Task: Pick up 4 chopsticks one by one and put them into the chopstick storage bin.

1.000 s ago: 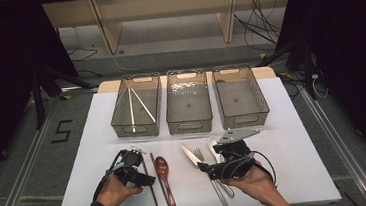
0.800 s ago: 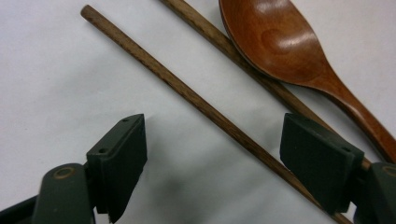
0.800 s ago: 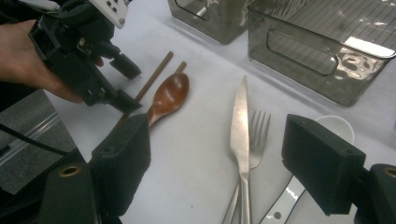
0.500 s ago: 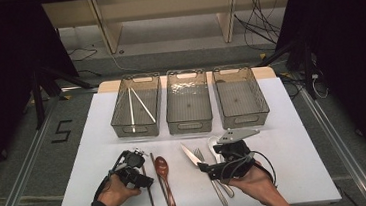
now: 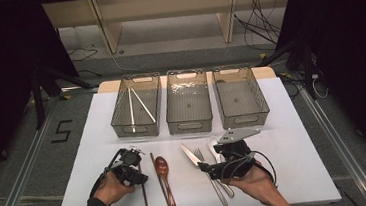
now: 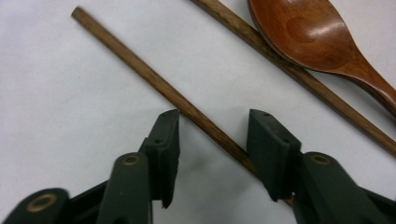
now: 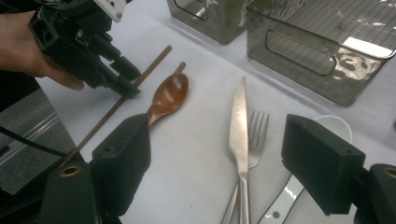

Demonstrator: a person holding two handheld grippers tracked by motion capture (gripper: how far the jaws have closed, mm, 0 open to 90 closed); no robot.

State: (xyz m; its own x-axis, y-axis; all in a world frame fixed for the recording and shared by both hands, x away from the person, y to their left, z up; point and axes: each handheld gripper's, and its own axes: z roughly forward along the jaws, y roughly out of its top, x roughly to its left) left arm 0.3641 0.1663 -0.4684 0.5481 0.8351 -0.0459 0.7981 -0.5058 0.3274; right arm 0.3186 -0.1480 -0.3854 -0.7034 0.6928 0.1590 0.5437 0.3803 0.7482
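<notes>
The thin dark wooden chopstick (image 6: 187,105) lies flat on the white bench (image 5: 300,148), straddled for pickup by the left gripper (image 6: 212,140), whose half-open jaws have just been closing; the right gripper (image 7: 219,163) is held wide, idle.

A slim, round chopstick (image 6: 154,79) of dark brown wood lies flat on the white table (image 5: 301,153). It sits just left of a second wooden chopstick (image 6: 299,74) and the wooden spoon (image 6: 313,35), close to them but apart. In the high view it (image 5: 144,196) runs lengthwise toward the person, well short of the left bin (image 5: 136,107), its near end at the table's front edge.
</notes>
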